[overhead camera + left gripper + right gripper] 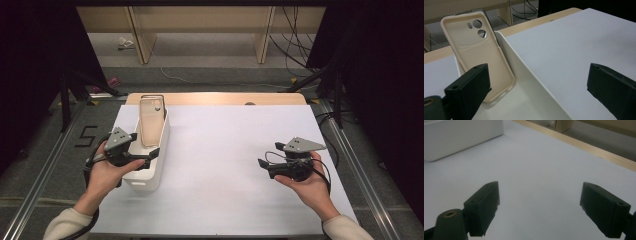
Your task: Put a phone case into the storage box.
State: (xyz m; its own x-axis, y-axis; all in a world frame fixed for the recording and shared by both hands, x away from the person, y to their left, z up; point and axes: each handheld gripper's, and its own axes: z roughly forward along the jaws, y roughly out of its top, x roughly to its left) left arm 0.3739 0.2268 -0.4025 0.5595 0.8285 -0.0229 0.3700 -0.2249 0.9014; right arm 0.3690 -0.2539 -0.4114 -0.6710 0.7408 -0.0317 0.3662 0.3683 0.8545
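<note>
The phone case (477, 56) stands nearly upright in the far end of the white bin (524, 75), leaning back against the bin's end wall with its hollow side and camera cut-outs facing the left gripper (537, 85). That gripper hangs just in front of the case with its jaws spread wide and holding nothing; one jaw sits inside the bin, close to the case's lower edge, and the other is out over the white table (584, 42), so the bin's long wall runs up between them. In the high view the left gripper (150, 156) sits at the bin's (155, 170) near half, with the case (151, 120) beyond it. The main risk, as I judge it, is that closing from here would pinch the bin wall instead of the case, and a lift would then drag or tip the bin. Another is the case itself: it looks soft and thin and is only propped, so a nudge from the inner jaw could knock it flat into the bin, where it would be harder to grasp. A grip on one rim alone might let it bend and slip. The right gripper (539, 212) is well off to the other side, low over bare table, jaws also wide and empty; in the high view the right gripper (265, 165) is far from the bin and cannot steady it if it shifts.
</note>
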